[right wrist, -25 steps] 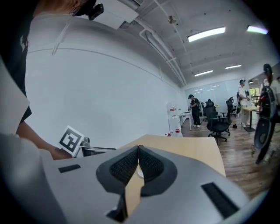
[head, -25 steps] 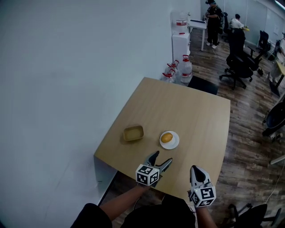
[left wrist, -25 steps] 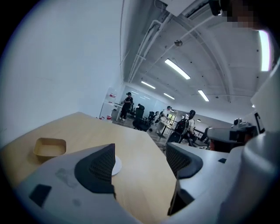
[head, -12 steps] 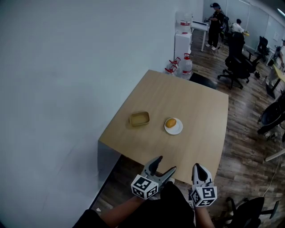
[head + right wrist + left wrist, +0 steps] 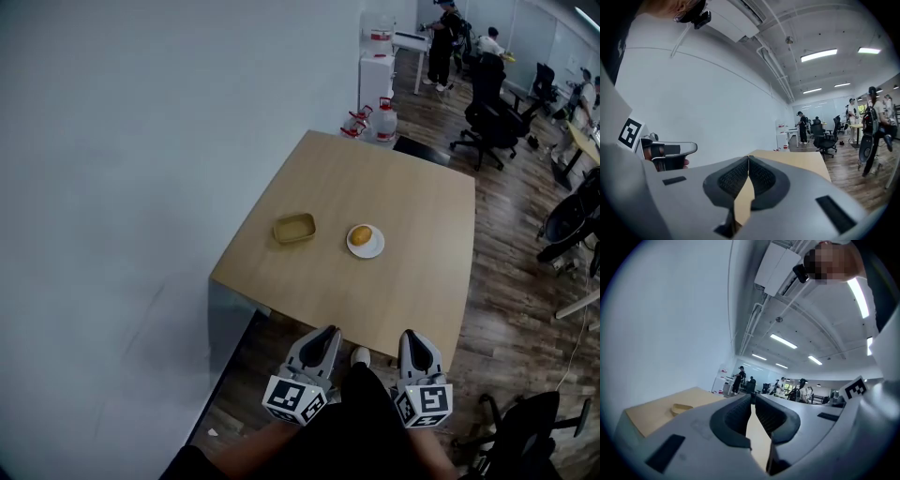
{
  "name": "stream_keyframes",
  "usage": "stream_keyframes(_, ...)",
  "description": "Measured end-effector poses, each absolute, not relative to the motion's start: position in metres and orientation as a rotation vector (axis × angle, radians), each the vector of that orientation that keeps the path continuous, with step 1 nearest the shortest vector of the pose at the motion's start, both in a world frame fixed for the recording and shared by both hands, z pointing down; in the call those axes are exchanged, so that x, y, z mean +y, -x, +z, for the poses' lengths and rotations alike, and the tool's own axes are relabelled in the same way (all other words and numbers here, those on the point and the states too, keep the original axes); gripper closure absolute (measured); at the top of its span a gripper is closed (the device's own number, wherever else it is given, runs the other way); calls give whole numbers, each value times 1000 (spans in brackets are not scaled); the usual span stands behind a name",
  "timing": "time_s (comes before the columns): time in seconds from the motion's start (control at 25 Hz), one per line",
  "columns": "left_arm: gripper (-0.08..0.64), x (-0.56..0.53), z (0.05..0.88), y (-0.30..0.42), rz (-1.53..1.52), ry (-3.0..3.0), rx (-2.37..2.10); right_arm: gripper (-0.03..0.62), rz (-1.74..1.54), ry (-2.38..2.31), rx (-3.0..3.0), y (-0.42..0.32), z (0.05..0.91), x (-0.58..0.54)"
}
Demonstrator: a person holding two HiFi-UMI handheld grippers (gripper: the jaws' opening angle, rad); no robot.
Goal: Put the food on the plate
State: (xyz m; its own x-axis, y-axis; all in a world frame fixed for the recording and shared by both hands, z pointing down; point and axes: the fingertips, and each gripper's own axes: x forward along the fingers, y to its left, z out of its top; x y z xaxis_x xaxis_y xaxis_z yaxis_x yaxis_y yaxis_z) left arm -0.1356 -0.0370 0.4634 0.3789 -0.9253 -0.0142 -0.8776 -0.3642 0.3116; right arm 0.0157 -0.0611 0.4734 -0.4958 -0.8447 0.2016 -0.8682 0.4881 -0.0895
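Observation:
A round yellow-orange food item (image 5: 361, 235) rests on a small white plate (image 5: 374, 250) near the middle of the wooden table (image 5: 394, 291). Both grippers are held close to the person's body, off the table's near edge and well short of the plate. My left gripper (image 5: 328, 334) (image 5: 753, 397) is closing, its jaws nearly together with nothing between them. The right gripper (image 5: 410, 336) (image 5: 748, 158) is shut and empty. In the right gripper view the left gripper (image 5: 670, 152) shows at the left.
A shallow tan dish (image 5: 294, 228) (image 5: 683, 408) sits left of the plate. Water bottles (image 5: 380, 120) and a dispenser (image 5: 377, 66) stand beyond the table's far corner. Office chairs (image 5: 487, 122) and people fill the room's back right. A white wall runs along the left.
The person has stepped back, so both grippers have come off the table's near edge toward the body. The left gripper's jaws, spread wide before, have come together.

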Motion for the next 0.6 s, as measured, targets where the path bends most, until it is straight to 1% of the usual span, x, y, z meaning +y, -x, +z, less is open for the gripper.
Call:
stream_keyframes(0.2, 543, -36, 466, 145, -194, -2375, -1625, 531, 252, -1492, -2600, -7, 467, -59)
stream_keyframes(0.44, 543, -40, 471, 149, -180, -2357, -1624, 532, 223, -1472, -2628, -4, 462, -53)
stream_keyframes(0.6, 543, -41, 464, 142, -238, -2390, -1598, 532, 187, -1465, -2581, -6, 467, -56)
